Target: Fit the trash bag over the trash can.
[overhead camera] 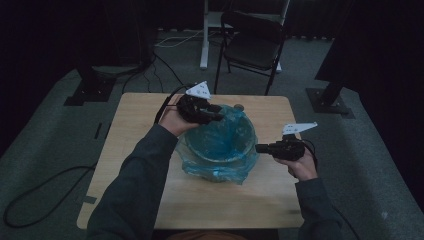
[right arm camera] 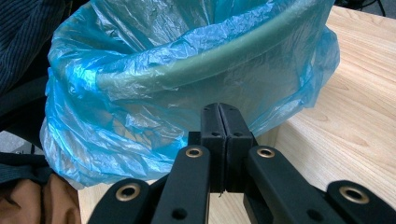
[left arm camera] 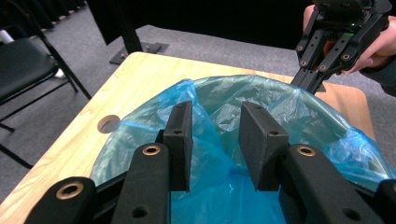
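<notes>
Fitting blue liner bag [overhead camera: 220, 145] over bin rim [right arm camera: 196, 63] at tabletop [overhead camera: 140, 130] centre: left gripper [left arm camera: 215, 135] fingers parted around a raised fold at the far rim, right gripper [right arm camera: 219, 140] fingers closed, empty, beside the bin wall, probably steadying.

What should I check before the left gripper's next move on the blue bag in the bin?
1. Left gripper open: ok, pads apart.
2. Film between its pads: ok, a fold of the translucent blue plastic bag stands in the gap; contact with the pads cannot tell.
3. Right gripper shut: ok, pads together at the bag's outer overhang; pinching film cannot tell.
4. Round green bin upright on the light wooden table: ok.
5. Bag folded over the rim all round: cannot tell, arm hides part.
</notes>
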A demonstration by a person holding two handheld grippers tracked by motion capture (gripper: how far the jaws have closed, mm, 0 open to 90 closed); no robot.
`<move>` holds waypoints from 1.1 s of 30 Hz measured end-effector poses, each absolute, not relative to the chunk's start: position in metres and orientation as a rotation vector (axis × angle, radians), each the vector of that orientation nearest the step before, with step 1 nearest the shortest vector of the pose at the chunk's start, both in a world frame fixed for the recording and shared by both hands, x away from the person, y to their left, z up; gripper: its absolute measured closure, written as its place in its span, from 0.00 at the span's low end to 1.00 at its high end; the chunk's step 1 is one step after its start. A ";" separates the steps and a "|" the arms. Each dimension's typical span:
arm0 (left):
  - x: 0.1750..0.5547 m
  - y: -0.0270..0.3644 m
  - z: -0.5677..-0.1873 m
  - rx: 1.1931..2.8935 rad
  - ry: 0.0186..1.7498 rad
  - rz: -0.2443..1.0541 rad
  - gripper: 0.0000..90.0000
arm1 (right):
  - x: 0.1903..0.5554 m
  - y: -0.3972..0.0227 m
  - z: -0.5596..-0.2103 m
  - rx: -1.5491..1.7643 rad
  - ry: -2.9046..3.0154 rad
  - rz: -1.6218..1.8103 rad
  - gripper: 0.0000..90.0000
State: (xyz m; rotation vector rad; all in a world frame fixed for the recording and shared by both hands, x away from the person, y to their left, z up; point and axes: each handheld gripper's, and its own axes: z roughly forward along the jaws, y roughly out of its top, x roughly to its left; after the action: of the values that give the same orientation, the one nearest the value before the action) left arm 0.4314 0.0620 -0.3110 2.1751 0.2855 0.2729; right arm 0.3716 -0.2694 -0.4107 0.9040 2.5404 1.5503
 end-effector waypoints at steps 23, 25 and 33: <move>0.444 0.009 -0.346 2.426 0.244 0.228 0.71 | 0.371 -0.269 -0.414 0.907 2.559 1.546 0.98; 0.444 0.006 -0.348 2.438 0.234 0.213 0.71 | 0.371 -0.270 -0.414 0.906 2.557 1.548 0.98; 0.447 -0.006 -0.358 2.519 0.231 0.209 0.71 | 0.371 -0.269 -0.415 0.908 2.556 1.554 0.98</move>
State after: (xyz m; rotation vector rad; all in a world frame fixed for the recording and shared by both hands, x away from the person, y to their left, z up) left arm 0.4470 -0.0061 -0.3585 2.5191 0.2305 0.2090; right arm 0.3706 -0.2694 -0.4152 0.9085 2.5561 1.5544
